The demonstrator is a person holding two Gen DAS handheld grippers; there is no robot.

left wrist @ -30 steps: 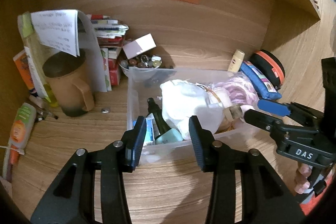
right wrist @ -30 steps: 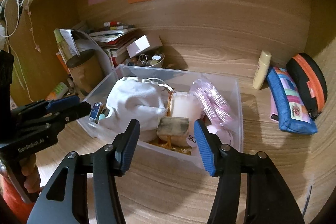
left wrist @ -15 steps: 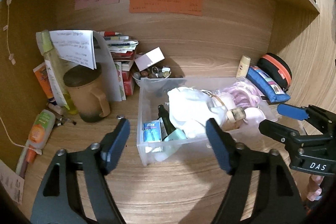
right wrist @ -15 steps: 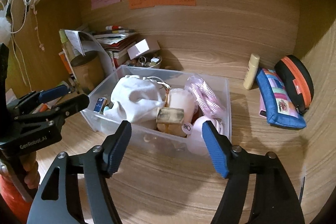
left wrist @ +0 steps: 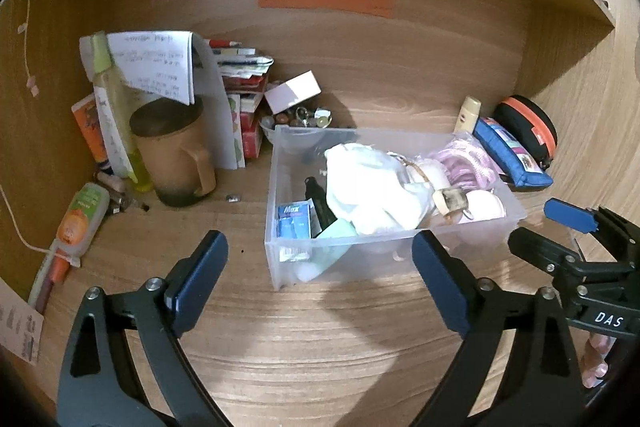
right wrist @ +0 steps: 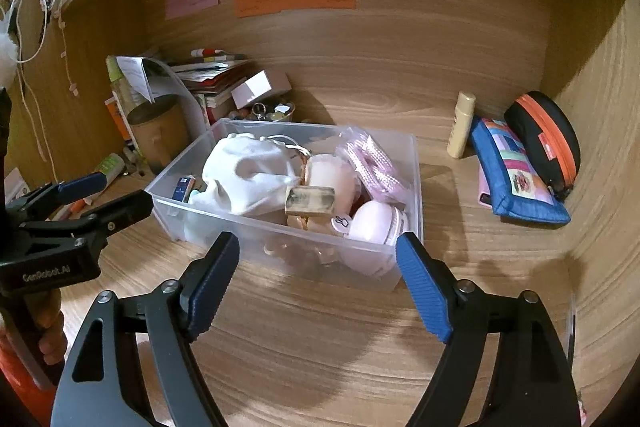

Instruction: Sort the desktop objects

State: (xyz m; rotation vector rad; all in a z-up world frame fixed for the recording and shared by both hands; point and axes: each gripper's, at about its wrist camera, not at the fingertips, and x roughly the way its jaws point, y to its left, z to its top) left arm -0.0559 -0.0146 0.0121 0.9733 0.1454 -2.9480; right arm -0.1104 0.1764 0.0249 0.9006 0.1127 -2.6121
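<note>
A clear plastic bin (left wrist: 472, 241) (right wrist: 256, 225) stands on the wooden desk, filled with a white cloth pouch (left wrist: 372, 179) (right wrist: 248, 175), a pink bag (right wrist: 372, 163), a blue Max box (left wrist: 294, 221) and other small items. My left gripper (left wrist: 320, 267) is open and empty, in front of the bin's near left side. My right gripper (right wrist: 318, 275) is open and empty, in front of the bin's near wall. Each gripper shows in the other's view, the right one (left wrist: 560, 231) and the left one (right wrist: 104, 195).
A brown mug (left wrist: 176, 151), papers and books (left wrist: 240, 83) stand at the back left. A bowl of trinkets (left wrist: 298, 119) sits behind the bin. A glue tube (left wrist: 78, 223) lies far left. A blue pouch (right wrist: 516, 175), black-orange case (right wrist: 544, 139) and cream bottle (right wrist: 462, 125) are at the right.
Both grippers have opened wider and pulled back from the bin, which now sits farther off in both views. Nothing was picked up.
</note>
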